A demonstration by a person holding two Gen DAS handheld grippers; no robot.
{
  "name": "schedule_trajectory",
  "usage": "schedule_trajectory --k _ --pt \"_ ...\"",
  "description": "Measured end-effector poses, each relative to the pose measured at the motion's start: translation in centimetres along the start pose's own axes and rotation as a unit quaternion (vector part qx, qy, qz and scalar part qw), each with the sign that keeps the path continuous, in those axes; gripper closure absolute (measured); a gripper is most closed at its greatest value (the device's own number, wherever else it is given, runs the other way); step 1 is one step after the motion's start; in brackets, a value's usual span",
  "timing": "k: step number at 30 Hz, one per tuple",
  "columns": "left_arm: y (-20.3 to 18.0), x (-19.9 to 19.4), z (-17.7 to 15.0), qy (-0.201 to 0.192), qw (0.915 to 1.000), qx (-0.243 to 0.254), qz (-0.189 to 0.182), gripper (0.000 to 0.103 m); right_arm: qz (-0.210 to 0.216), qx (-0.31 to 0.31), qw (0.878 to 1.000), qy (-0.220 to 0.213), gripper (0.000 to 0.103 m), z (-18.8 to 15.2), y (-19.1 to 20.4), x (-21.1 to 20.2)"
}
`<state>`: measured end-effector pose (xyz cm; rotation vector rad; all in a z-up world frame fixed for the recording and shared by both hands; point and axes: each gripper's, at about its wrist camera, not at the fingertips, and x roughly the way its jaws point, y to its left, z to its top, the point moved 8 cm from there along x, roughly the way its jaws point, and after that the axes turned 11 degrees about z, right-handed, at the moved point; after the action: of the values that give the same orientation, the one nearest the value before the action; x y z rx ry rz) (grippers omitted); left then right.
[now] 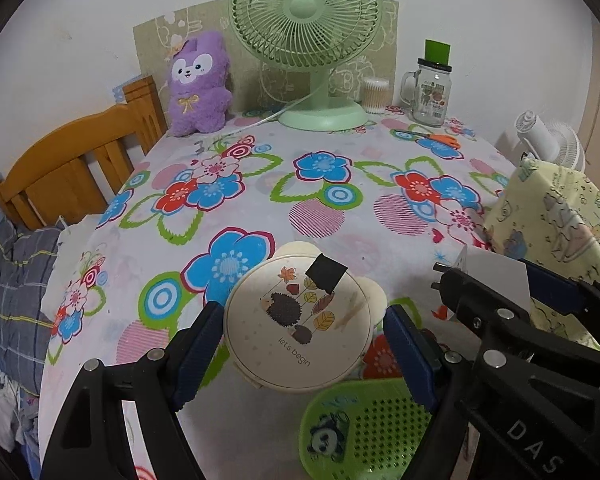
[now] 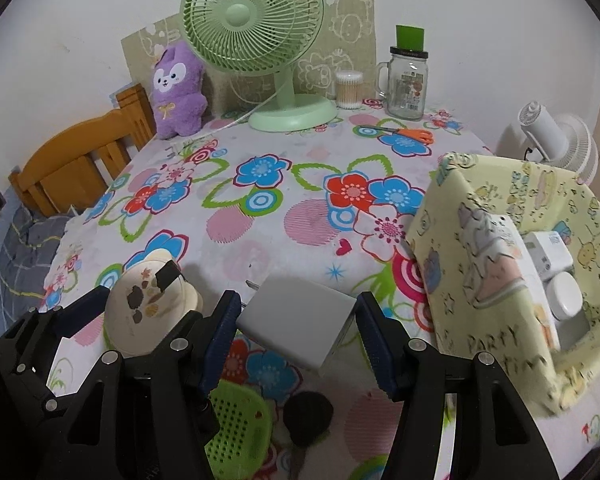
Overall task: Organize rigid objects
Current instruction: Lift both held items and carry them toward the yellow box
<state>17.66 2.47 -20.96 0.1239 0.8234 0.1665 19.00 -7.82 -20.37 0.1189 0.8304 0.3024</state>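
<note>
Two claws loaded: left claw point(image 1: 304, 344) pinching round tin point(image 1: 298, 324), right claw point(image 2: 298, 330) pinching grey block point(image 2: 300, 320). Risk: shallow grip, either could slip above counter point(image 2: 300, 184).

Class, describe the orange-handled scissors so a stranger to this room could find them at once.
Start at the big green desk fan standing at the back of the flowered tablecloth. To its right stands a glass handled jar; just in front of that jar lie the scissors, flat on the cloth. Their bright orange handles set them apart from everything nearby.

"let's begin" on the round box point(image 1: 298, 322); "PARTY" on the yellow bin point(image 2: 496, 336).
</note>
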Motion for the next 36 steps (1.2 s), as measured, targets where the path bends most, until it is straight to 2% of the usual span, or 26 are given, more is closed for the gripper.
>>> schedule_trajectory --k 19,36 --pt "-1.0 -6.1 -0.5 -0.035 0.9993 -0.012 0.009 0.02 0.003 -0.01 0.999 -0.034 0.04 -0.8 -0.3 -6.3" --pt "-1.6 -10.7 1.1 -0.064 0.9974 -0.019 0.029 0.02 0.014 -0.017 0.998 -0.063 0.04 0.7 -0.6 -11.1"
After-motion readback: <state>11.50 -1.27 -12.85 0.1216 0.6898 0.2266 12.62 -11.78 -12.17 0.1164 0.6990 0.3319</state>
